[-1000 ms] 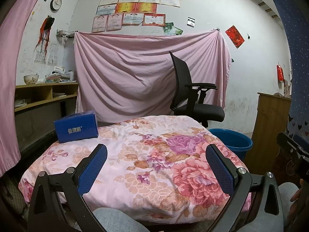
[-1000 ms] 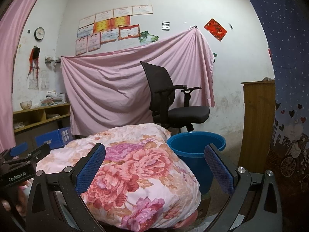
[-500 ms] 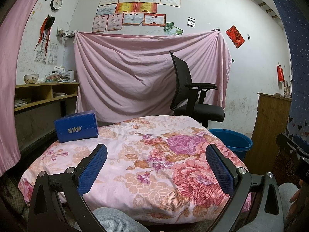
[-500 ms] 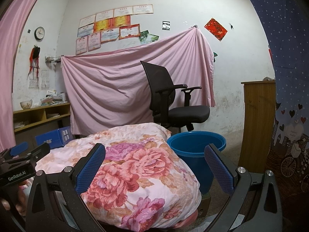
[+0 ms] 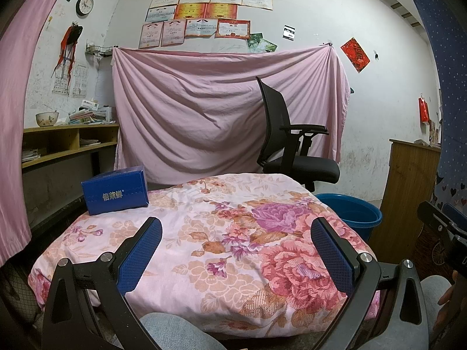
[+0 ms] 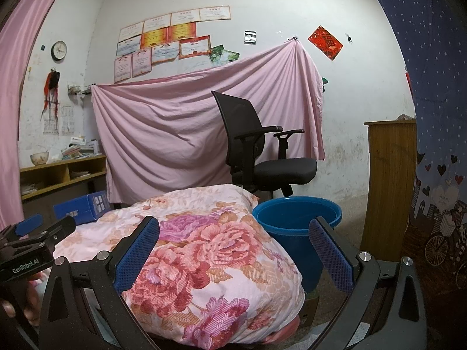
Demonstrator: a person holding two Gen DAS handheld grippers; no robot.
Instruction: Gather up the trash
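A blue carton (image 5: 115, 192) with white lettering stands on the far left of a mound covered by a flowered quilt (image 5: 233, 233); the right wrist view shows the same blue carton (image 6: 81, 208) at the left. A blue plastic bucket (image 6: 296, 227) stands on the floor right of the mound, also seen as the bucket (image 5: 348, 213) past the quilt's right edge. My left gripper (image 5: 235, 252) hangs open over the near part of the quilt, holding nothing. My right gripper (image 6: 233, 252) is open too, over the quilt's right end, short of the bucket.
A black office chair (image 5: 292, 143) stands behind the mound before a hanging pink sheet (image 5: 221, 110). Wooden shelves (image 5: 64, 143) with a bowl and papers line the left wall. A wooden cabinet (image 6: 389, 180) stands right of the bucket. A person's knees (image 5: 175, 332) show below.
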